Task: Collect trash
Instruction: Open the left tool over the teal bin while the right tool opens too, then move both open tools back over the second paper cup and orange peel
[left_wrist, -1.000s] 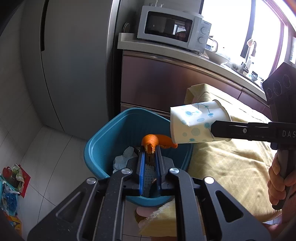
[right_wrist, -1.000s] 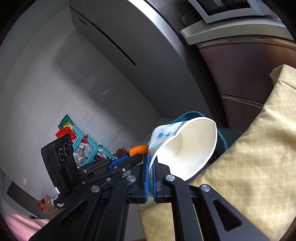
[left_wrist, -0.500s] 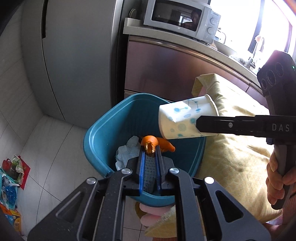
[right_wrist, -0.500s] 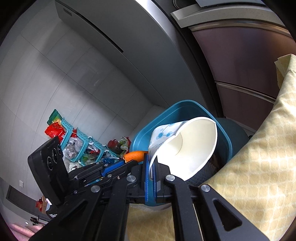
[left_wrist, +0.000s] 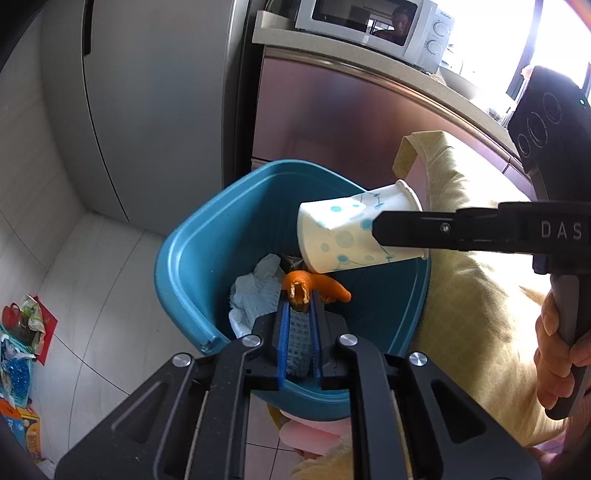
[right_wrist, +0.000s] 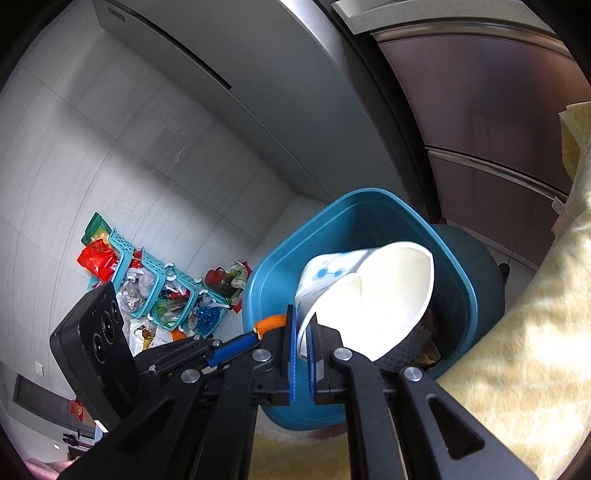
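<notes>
A teal bin (left_wrist: 184, 266) stands on the floor beside the yellow-covered table. My left gripper (left_wrist: 300, 295) is shut on a curl of orange peel (left_wrist: 327, 287) and hangs over the bin's inside. From the right, my right gripper (left_wrist: 376, 230) holds a white paper cup with blue dots (left_wrist: 343, 236) on its side above the bin. In the right wrist view the cup's wall (right_wrist: 369, 295) sits between the blue pads of the right gripper (right_wrist: 302, 321), whose jaws are opening slightly. The bin rim (right_wrist: 369, 195) lies below, and the peel (right_wrist: 273, 322) shows at left.
Crumpled white tissue (left_wrist: 255, 291) lies in the bin. A grey fridge (left_wrist: 147, 92) and a brown cabinet (left_wrist: 332, 122) with a microwave (left_wrist: 369, 22) stand behind. The yellow cloth (left_wrist: 472, 295) borders the bin's right. Teal baskets of clutter (right_wrist: 155, 288) sit on the floor.
Both grippers have sunk toward the bin. The cup has slid left from the table edge to over the bin, and the right pads have parted a little around its wall.
</notes>
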